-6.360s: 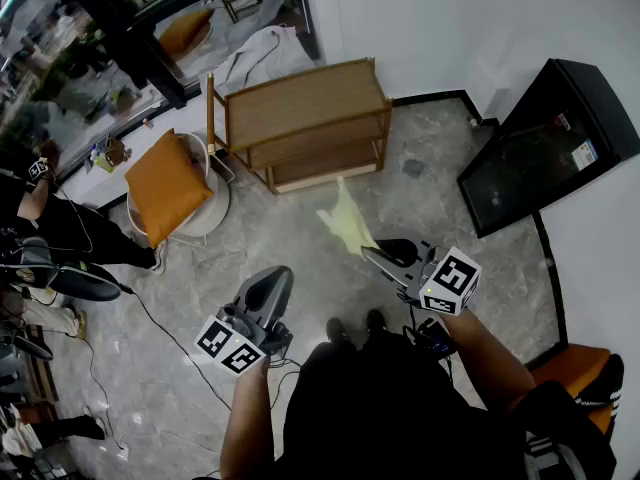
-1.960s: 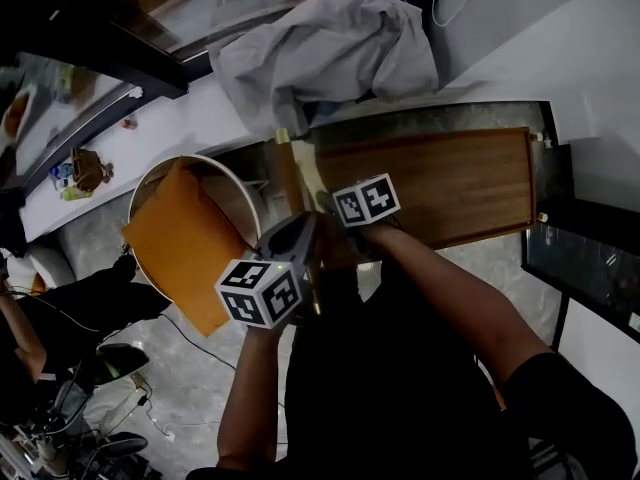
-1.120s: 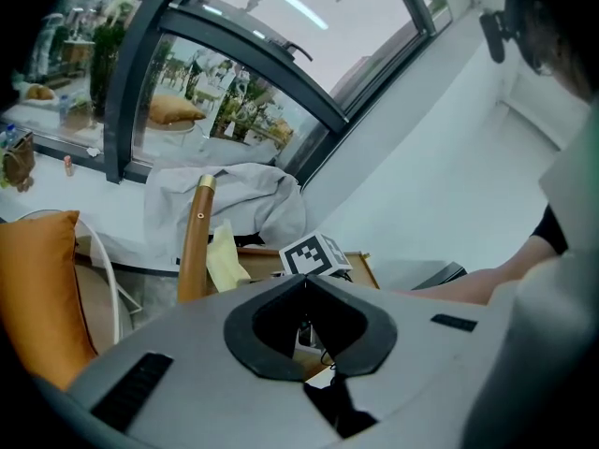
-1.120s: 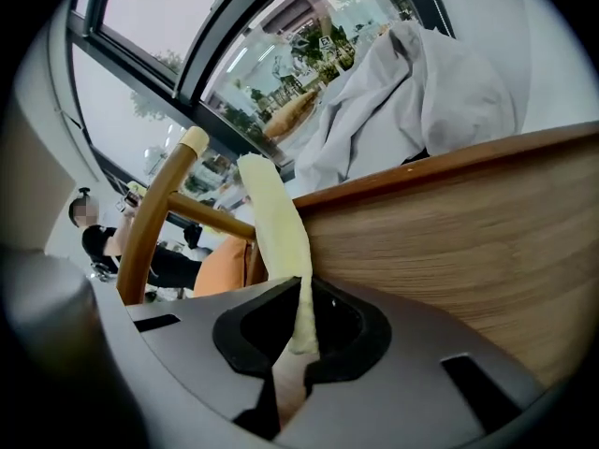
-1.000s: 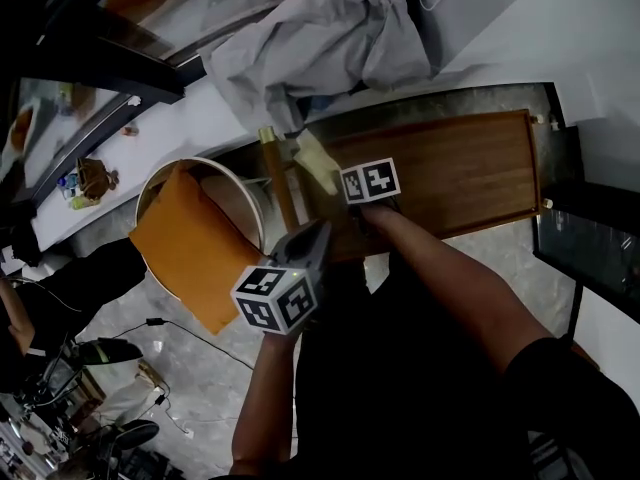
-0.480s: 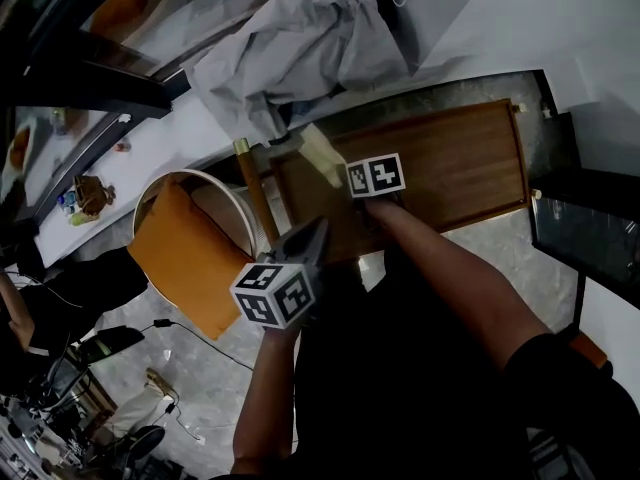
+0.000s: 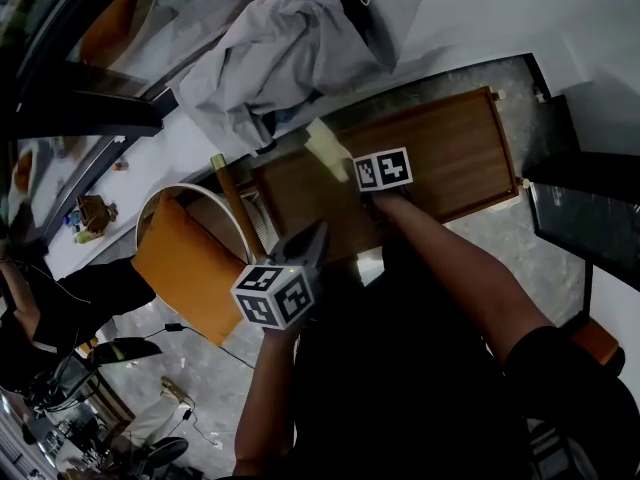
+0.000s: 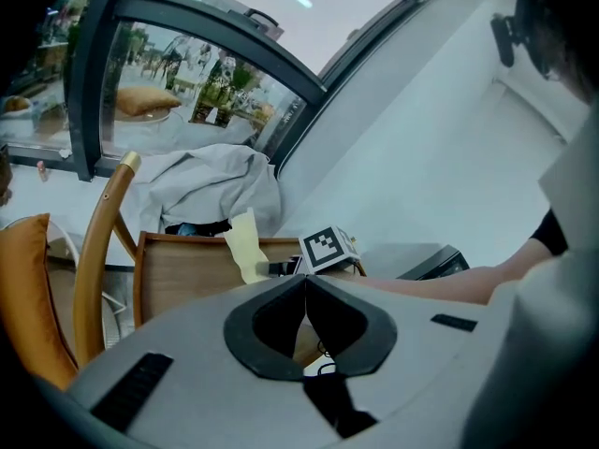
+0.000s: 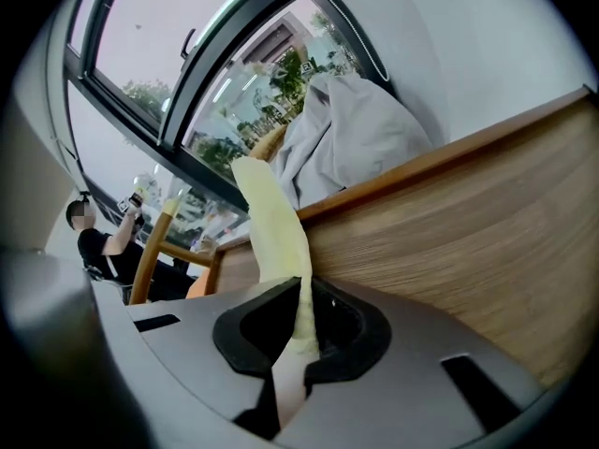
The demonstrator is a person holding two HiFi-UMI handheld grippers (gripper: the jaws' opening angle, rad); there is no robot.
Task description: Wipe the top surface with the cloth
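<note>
Cloth slid rightward along wooden top; pale yellow strip, pinched in right tongs; left tongs closed, empty.

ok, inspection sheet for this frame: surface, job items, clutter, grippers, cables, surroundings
Surface: wooden shelf top, bare apart from the cloth over it.
Job's things: yellow cloth, pinched at one end, the rest sticking out over the top; contact with the wood unclear.
Clutter: grey garment heaped on the ledge behind the shelf; orange cushion on the round chair to the left.
Grippers: right gripper shut on the cloth, over the top; left gripper jaws together, empty, held back near the shelf's front edge.
Cables: thin black cable on the floor at lower left.
Surroundings: window behind, white wall, black cabinet at right.
</note>
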